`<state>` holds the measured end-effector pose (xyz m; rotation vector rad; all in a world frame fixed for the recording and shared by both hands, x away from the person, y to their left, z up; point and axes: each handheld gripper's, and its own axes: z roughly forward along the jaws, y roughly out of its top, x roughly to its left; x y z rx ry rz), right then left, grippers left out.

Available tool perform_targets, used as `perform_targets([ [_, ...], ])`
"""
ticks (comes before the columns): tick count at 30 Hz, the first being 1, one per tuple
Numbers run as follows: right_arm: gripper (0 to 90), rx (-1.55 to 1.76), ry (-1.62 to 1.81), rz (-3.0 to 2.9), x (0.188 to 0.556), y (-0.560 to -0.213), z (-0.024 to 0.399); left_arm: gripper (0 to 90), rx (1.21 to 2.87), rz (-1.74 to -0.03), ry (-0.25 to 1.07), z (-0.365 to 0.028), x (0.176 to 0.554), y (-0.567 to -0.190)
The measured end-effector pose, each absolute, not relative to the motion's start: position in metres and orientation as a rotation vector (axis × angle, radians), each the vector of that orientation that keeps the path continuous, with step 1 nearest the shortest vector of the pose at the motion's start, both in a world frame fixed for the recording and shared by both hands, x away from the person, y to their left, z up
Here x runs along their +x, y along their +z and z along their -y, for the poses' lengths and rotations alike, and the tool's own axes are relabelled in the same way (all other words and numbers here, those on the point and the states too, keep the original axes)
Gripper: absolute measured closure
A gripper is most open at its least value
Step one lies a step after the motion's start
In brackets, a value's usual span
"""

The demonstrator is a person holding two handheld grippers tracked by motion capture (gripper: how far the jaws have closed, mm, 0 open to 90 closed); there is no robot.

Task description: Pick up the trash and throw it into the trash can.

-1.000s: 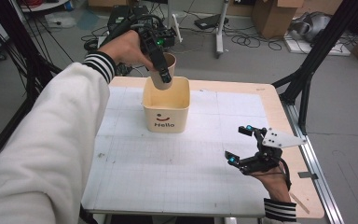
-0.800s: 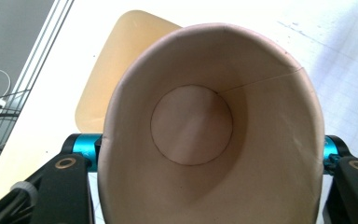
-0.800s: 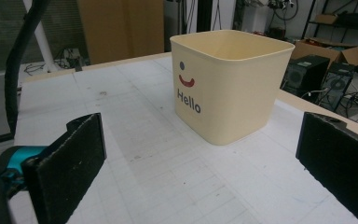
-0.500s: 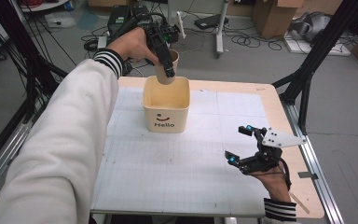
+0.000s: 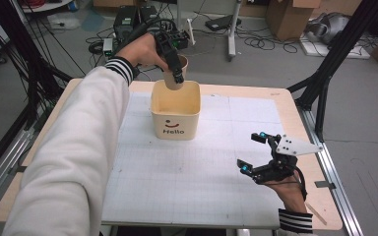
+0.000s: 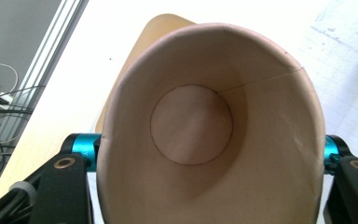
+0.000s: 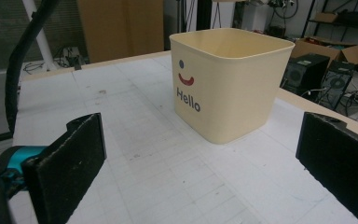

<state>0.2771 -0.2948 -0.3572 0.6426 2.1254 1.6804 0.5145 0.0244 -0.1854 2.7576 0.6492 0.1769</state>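
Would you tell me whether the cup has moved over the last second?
Yes: the cup has risen up and away from the bin, toward its far rim.

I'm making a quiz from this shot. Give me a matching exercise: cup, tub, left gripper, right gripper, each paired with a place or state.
Things:
1. cup
2. tub
3. left gripper
4. right gripper

Places or states:
A. open, holding nothing, near the table's right edge
B. standing on the table, printed "Hello"
C. shut on the cup
D. held in the air above the tub's far rim

Pairs: 1-D, 2-B, 3-C, 4-A
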Motion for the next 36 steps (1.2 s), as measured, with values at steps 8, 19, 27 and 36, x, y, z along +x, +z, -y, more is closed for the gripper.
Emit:
perform_targets([
  [8, 0.3, 0.642, 1.684, -2.118, 0.277, -0.357, 0.296, 32.4, 2.798, -0.619, 0.183, -0.018, 0.52, -0.203],
  [19, 0.3, 0.642, 1.688, -2.121, 0.277, -0.356, 0.297, 32.1, 2.814, -0.636, 0.15, -0.017, 0.525, -0.227],
  [27, 0.3, 0.643, 1.683, -2.111, 0.277, -0.357, 0.299, 28.2, 2.821, -0.652, 0.153, -0.013, 0.527, -0.23],
  [36, 0.4, 0.645, 1.688, -2.111, 0.277, -0.356, 0.3, 1.7, 2.801, -0.67, 0.138, -0.013, 0.528, -0.228],
])
